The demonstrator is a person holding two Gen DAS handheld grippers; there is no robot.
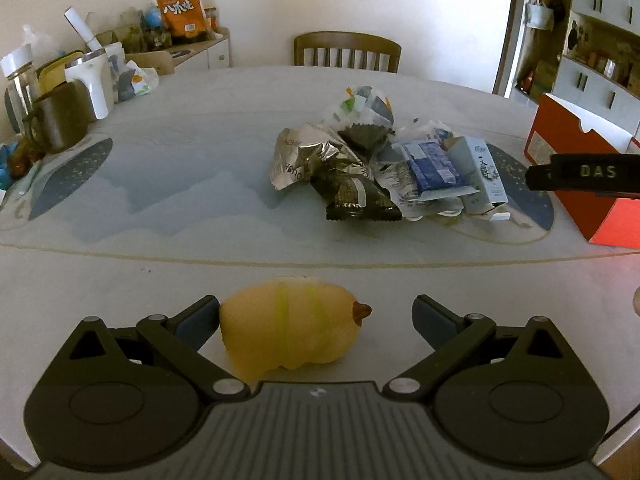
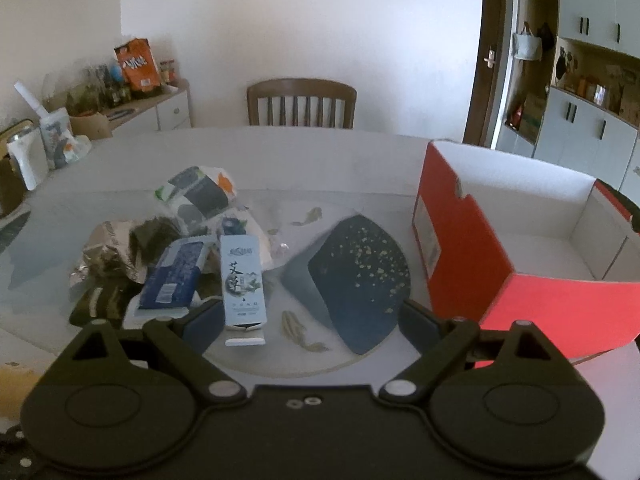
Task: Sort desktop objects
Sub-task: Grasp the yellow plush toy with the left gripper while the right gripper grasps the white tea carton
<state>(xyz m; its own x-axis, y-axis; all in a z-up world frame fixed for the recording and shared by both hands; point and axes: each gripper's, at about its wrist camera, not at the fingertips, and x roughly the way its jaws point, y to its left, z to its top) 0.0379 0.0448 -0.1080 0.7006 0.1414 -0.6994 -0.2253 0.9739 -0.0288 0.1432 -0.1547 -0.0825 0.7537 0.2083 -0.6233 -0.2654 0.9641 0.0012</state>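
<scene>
Lying between the left gripper (image 1: 316, 316)'s spread fingers is one yellow fruit (image 1: 290, 326); the right gripper (image 2: 312, 326) gapes empty beside one red box (image 2: 516, 280).

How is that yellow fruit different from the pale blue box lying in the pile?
The yellow fruit is rounded and lies alone between the left gripper's open fingers; the pale blue box is flat-sided, printed, and rests against the pile of wrappers. Both lie on the table.

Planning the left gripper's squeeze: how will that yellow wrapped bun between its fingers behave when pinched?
The yellow wrapped bun looks puffy, so it probably squashes easily. Its glossy film wrapper may slip against the pads. Its rounded shape could let it roll if the open left gripper nudges it from one side.
</scene>
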